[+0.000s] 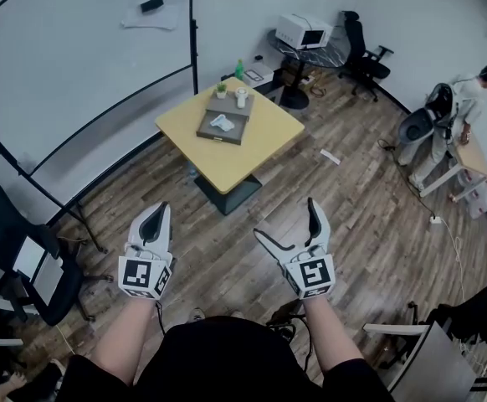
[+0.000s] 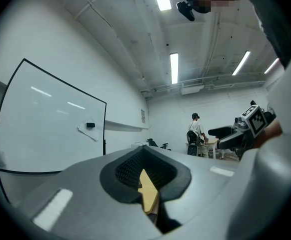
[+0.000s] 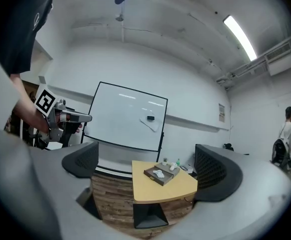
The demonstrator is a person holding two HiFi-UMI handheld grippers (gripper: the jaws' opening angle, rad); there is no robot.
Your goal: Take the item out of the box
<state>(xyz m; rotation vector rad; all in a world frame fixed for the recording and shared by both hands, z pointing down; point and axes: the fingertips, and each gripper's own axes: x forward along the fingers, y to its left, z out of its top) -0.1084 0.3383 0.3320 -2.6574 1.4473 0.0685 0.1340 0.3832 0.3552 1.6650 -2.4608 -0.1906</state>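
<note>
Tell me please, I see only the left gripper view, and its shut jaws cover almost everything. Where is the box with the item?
Observer: In the head view the box lies on the yellow table, across a stretch of wooden floor from the right gripper.
Operator: Is the item inside it?
Observer: Yes. A white item lies inside the box, which is open on top.
Operator: Does the right gripper hold something?
Observer: No. Its own view shows its jaws wide apart with nothing between them, only the table far behind.
</note>
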